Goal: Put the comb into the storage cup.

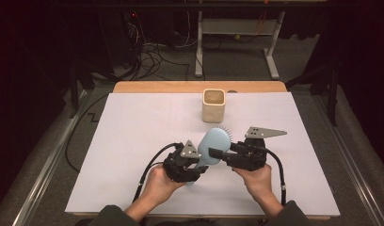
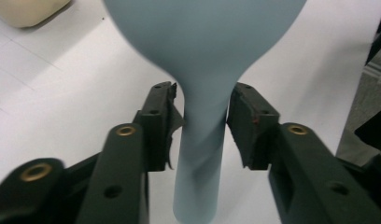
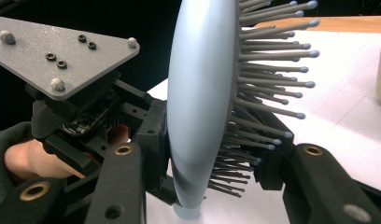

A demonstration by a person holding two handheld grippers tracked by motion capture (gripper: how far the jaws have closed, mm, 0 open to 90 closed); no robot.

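A white table (image 1: 133, 141) holds a cream cup (image 1: 213, 104) near its far edge, with bare space around it. Nearer than the cup, the right gripper (image 1: 218, 154) clamps the blue hairbrush (image 1: 212, 143).

In the left gripper view, the left gripper (image 2: 205, 119) has its jaws parted beside the brush handle.

In the right gripper view, the pads pinch the brush head.

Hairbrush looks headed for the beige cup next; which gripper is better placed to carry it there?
Right, probably. The right gripper is clamped across the blue hairbrush head, bristles included, while the left gripper pads stand off the handle. The beige cup stands just beyond.
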